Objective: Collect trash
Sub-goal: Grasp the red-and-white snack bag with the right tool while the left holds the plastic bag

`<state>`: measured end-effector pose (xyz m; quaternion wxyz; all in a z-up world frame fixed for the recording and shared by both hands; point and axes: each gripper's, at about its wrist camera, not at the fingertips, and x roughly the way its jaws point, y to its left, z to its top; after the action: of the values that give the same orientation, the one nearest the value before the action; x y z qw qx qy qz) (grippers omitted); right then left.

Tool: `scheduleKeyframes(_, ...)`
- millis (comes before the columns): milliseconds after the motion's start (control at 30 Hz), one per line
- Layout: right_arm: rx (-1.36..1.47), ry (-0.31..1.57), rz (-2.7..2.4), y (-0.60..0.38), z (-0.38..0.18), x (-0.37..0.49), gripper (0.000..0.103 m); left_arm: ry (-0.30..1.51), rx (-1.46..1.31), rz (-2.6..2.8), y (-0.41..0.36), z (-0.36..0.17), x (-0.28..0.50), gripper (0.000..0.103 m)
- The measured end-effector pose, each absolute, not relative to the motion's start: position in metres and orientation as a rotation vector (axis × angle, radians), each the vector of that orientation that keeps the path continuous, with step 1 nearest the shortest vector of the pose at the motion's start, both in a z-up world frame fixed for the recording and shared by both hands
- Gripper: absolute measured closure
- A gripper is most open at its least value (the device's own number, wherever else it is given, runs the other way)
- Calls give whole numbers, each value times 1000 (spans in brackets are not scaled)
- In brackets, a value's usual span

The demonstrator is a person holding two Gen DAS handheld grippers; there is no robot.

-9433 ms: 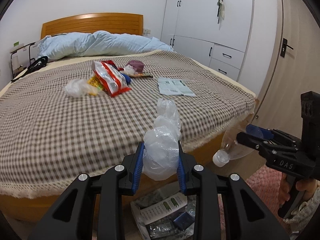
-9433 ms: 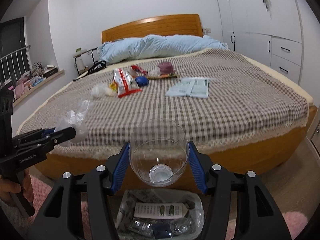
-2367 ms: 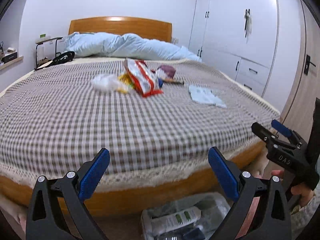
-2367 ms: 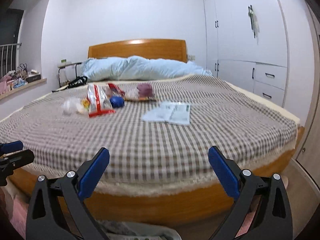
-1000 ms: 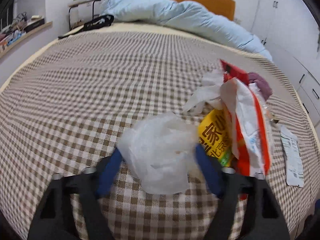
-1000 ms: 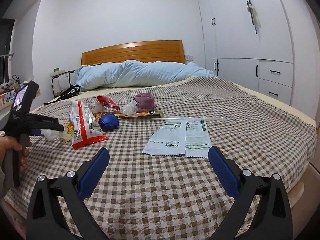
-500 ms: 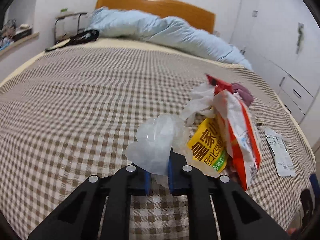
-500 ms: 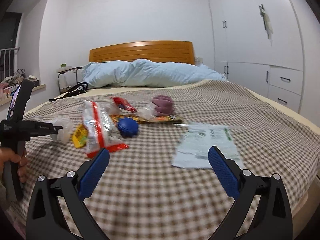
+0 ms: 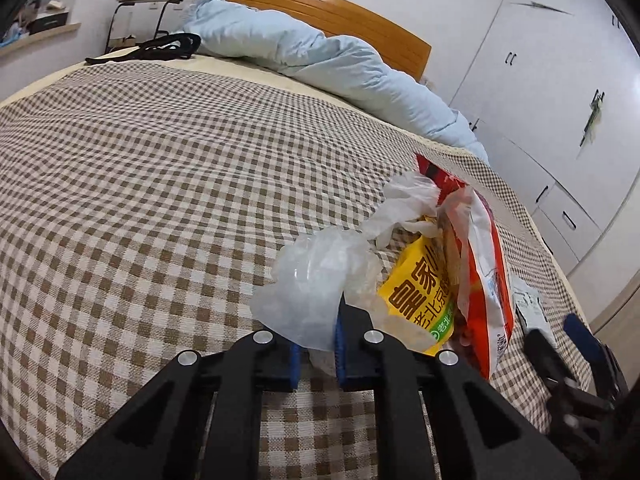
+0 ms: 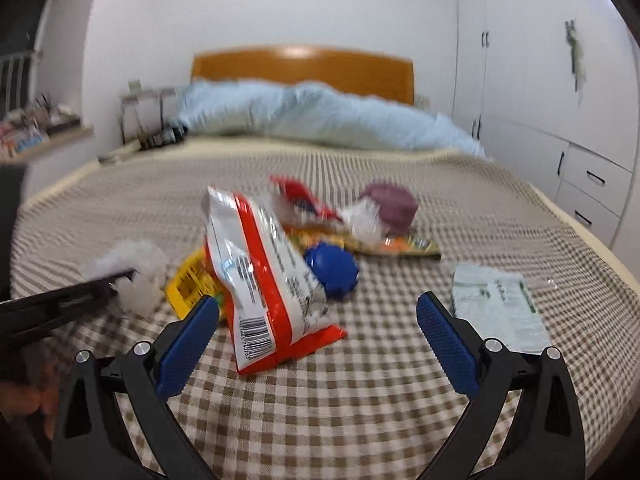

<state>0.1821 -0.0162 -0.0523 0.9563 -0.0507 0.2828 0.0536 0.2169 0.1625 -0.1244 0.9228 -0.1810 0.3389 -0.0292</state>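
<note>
My left gripper (image 9: 316, 346) is shut on a crumpled clear plastic bag (image 9: 312, 280) on the checked bedspread; from the right wrist it shows at the left (image 10: 120, 280), still pinching the bag (image 10: 134, 262). Right beside the bag lie a yellow packet (image 9: 416, 292) and a red-and-white snack bag (image 9: 484, 264). My right gripper (image 10: 318, 306) stands open just in front of the snack bag (image 10: 260, 272), whose near corner lies between its fingers untouched. In the left wrist view it (image 9: 560, 344) shows at the lower right.
A blue round lid (image 10: 332, 270), a purple lump (image 10: 390, 202) and flat wrappers (image 10: 400, 246) lie behind the snack bag. A white paper packet (image 10: 496, 308) sits to the right. A blue duvet (image 9: 320, 56) lies by the headboard; white wardrobes (image 10: 560, 80) line the right wall.
My left gripper's jaws closed on the plastic bag and tipped slightly. My right gripper swung left and closer over the bed, from the paper packet to the snack bag.
</note>
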Motion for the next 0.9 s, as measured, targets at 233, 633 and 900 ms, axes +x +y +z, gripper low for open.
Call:
scheduleKeyframes(233,-154,695,134,3,-69,207,8,691,-372,-69,164,-125,222,93)
scheduleKeyframes(633,-34,751,121,-18,-81,216,69,679,-356,-62,161,-123,220,93)
scheduleKeyframes(900,22,678,146,-27,-76,200,88,665,-337,-55,156,-120,216,93)
